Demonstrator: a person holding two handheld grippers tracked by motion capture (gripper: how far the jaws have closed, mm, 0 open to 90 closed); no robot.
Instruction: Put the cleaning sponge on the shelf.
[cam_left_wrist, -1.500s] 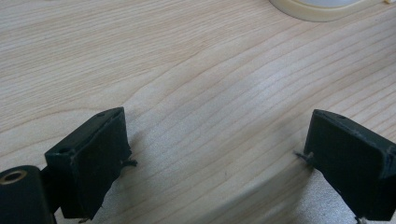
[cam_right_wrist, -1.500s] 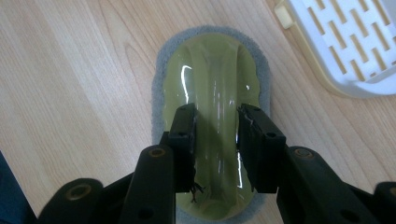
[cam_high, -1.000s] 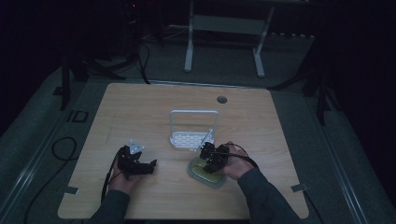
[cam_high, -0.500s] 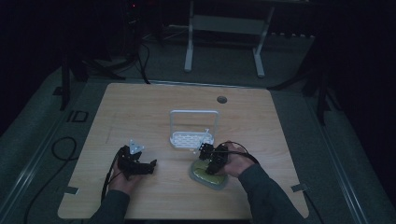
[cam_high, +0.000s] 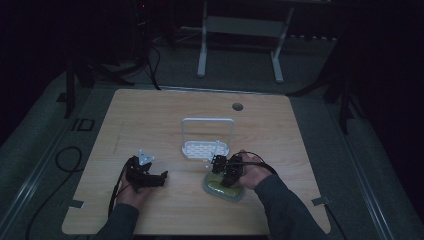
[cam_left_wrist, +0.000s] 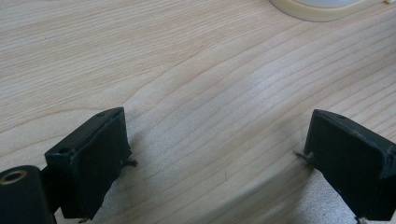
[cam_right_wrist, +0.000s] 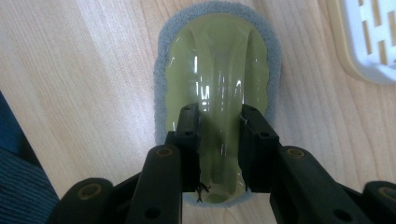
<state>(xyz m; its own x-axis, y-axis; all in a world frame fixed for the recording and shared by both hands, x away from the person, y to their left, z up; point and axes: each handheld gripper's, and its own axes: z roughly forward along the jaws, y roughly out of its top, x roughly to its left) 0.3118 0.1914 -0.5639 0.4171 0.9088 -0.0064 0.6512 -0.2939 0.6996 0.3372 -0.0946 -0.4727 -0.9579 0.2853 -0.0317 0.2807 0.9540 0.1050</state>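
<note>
Right gripper view puts us over the scrubbing sponge (cam_right_wrist: 217, 84) on the table (cam_right_wrist: 93, 60): our right gripper (cam_right_wrist: 219, 135) pinches its yellow-green grip ridge. Left gripper (cam_left_wrist: 215, 154) idles agape. We're at the grasp; next, probably a clean lift toward the white rack (cam_high: 207, 148).

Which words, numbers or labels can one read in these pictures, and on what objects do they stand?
None can be read.
The sponge held in the right gripper carries no print.
The white rack, the table and the left gripper show no label either.
</note>
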